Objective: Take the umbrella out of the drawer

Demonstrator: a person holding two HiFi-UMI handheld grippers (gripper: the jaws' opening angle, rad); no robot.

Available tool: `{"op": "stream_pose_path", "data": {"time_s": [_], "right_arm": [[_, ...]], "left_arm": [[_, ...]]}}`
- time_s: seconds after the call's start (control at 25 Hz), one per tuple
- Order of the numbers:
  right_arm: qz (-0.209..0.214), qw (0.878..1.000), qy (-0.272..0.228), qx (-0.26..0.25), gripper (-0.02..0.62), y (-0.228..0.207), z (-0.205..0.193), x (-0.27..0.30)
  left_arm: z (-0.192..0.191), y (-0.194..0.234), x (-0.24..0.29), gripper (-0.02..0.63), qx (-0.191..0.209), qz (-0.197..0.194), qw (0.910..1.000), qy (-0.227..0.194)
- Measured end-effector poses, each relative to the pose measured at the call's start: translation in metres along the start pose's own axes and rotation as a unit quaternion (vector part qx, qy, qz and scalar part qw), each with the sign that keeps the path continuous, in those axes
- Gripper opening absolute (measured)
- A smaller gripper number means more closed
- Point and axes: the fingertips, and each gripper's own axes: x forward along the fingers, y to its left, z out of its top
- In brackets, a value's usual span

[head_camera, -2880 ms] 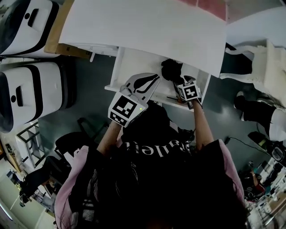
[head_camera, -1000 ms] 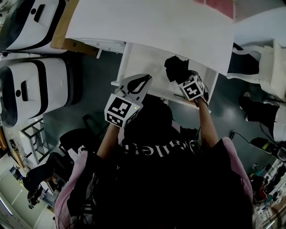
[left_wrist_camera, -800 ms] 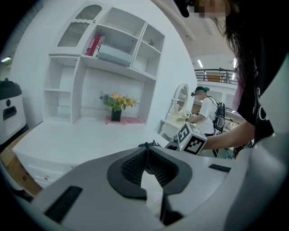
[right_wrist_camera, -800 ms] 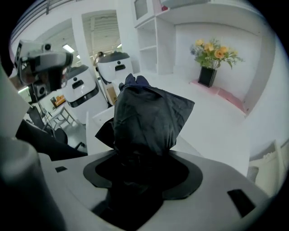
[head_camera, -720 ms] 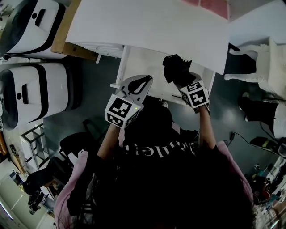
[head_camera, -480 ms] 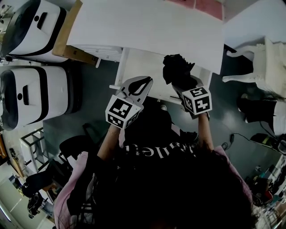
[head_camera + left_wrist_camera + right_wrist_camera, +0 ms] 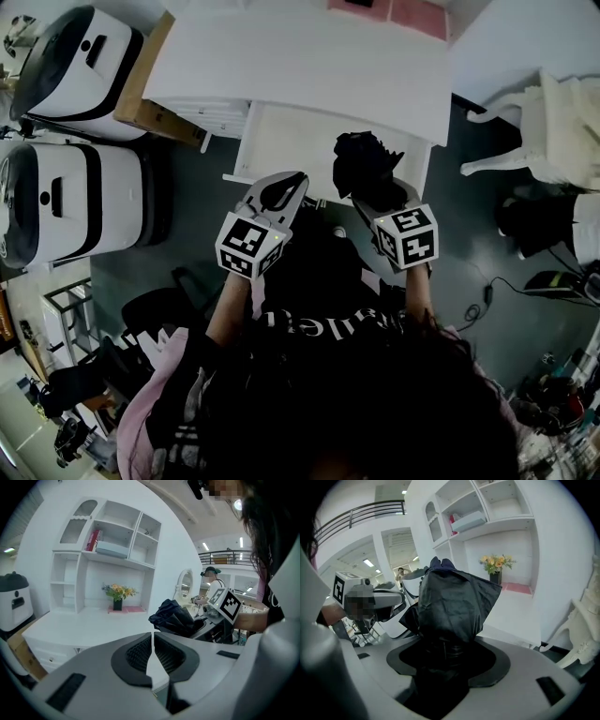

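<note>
A folded black umbrella (image 7: 361, 169) is held up over the open white drawer (image 7: 281, 141), and my right gripper (image 7: 378, 200) is shut on its lower end. In the right gripper view the umbrella (image 7: 450, 604) fills the middle, its fabric bunched above my right gripper (image 7: 443, 656). My left gripper (image 7: 278, 190) hovers at the drawer's front edge, shut with nothing in it. In the left gripper view its jaws (image 7: 153, 656) meet at a thin line, and the umbrella (image 7: 174, 617) shows beyond them, to the right.
The white desk top (image 7: 300, 66) lies beyond the drawer, with a shelf unit (image 7: 101, 569) and a vase of flowers (image 7: 117, 595) on it. Two white appliances (image 7: 66, 202) stand on the floor at left. A white chair (image 7: 553, 122) stands at right.
My right gripper has lifted the umbrella up out of the drawer and drawn it back toward the person. The left gripper has stayed near the drawer front.
</note>
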Motion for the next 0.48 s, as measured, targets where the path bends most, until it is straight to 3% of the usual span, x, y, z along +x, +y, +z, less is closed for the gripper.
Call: {"op": "stream_pose_path", "data": {"time_s": [0.48], "right_arm": [[0.003, 1.000, -0.005, 0.027, 0.278, 0.028, -0.047, -0.037]], "left_arm": [[-0.017, -0.053, -0.037, 0.025, -0.010, 0.022, 0.9997, 0.004]]}}
